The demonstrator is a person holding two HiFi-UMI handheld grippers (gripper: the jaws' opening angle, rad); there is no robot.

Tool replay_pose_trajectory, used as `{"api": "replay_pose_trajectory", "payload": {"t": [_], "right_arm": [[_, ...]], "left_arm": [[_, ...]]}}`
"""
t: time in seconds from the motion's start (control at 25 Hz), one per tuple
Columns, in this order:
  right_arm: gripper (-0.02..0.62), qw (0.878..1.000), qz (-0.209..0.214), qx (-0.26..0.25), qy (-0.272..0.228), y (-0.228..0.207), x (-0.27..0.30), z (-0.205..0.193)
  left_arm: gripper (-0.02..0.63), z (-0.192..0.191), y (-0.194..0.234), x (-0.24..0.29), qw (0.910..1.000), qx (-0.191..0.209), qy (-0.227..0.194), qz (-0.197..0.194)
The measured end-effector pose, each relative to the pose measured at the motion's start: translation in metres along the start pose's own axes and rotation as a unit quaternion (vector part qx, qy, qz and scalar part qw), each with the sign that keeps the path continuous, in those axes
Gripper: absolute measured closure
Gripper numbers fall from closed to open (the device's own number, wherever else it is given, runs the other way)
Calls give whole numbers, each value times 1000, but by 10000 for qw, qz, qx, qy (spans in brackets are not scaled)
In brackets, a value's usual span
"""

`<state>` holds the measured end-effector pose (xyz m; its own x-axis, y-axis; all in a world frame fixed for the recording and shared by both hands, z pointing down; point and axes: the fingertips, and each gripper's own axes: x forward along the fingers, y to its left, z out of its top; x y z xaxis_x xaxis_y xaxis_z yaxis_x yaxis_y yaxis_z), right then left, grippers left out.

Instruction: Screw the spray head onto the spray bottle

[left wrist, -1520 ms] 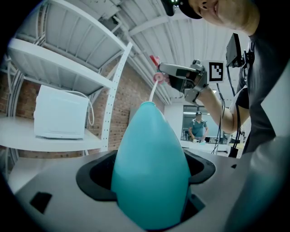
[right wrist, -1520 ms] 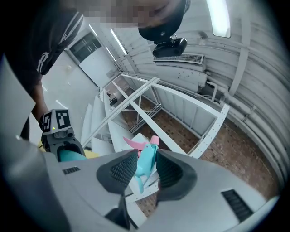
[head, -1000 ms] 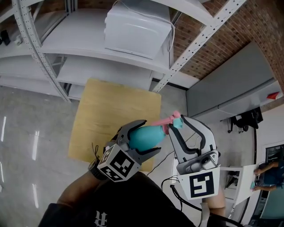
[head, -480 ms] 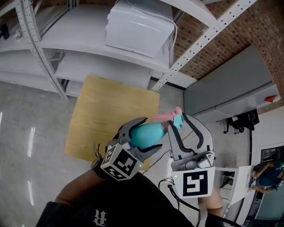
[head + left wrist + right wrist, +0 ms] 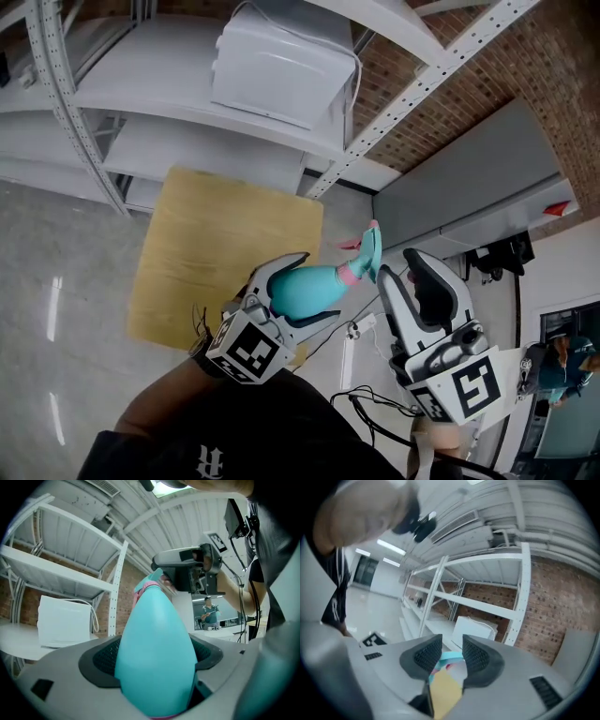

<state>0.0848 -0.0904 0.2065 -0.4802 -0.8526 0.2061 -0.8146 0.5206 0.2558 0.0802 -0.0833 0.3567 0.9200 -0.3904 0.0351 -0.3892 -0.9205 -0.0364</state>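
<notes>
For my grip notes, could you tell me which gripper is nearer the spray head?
Right. The right gripper pinches the spray head; the left gripper clamps the bottle body, short of it.

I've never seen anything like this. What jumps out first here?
A bright teal spray bottle, clamped in the left gripper at the centre of the head view, draws the eye first. At its tip the right gripper holds the pink-and-teal spray head. Beneath them lies a yellow wooden table, with white shelving beyond it.
</notes>
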Motion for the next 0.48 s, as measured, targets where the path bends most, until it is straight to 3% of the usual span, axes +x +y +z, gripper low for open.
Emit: {"api": "replay_pose_trajectory", "payload": {"t": [0.08,0.12,0.2,0.28,0.36,0.48], "right_arm": [[465,9919,380,909,-806,-17,-14,10],[465,9791,698,1453,-1243,-28,-21,12],[465,9350,1525,2566,-1914,-51,-30,7],[463,8898,2250,3302,-2206,-71,-27,-8],[444,8629,2847,3526,-2237,-75,-17,-22],[370,8269,3928,3375,-2190,-47,-7,-23]], "left_arm": [[183,6,1,-3,9998,1,-162,-84],[183,11,0,-5,9996,-5,-242,-172],[183,21,-4,-10,9981,-40,-405,-471],[183,34,-11,-17,9938,-179,-590,-924],[183,46,-20,-24,9857,-462,-790,-1414],[183,57,-33,-32,9703,-866,-929,-2057]]}}
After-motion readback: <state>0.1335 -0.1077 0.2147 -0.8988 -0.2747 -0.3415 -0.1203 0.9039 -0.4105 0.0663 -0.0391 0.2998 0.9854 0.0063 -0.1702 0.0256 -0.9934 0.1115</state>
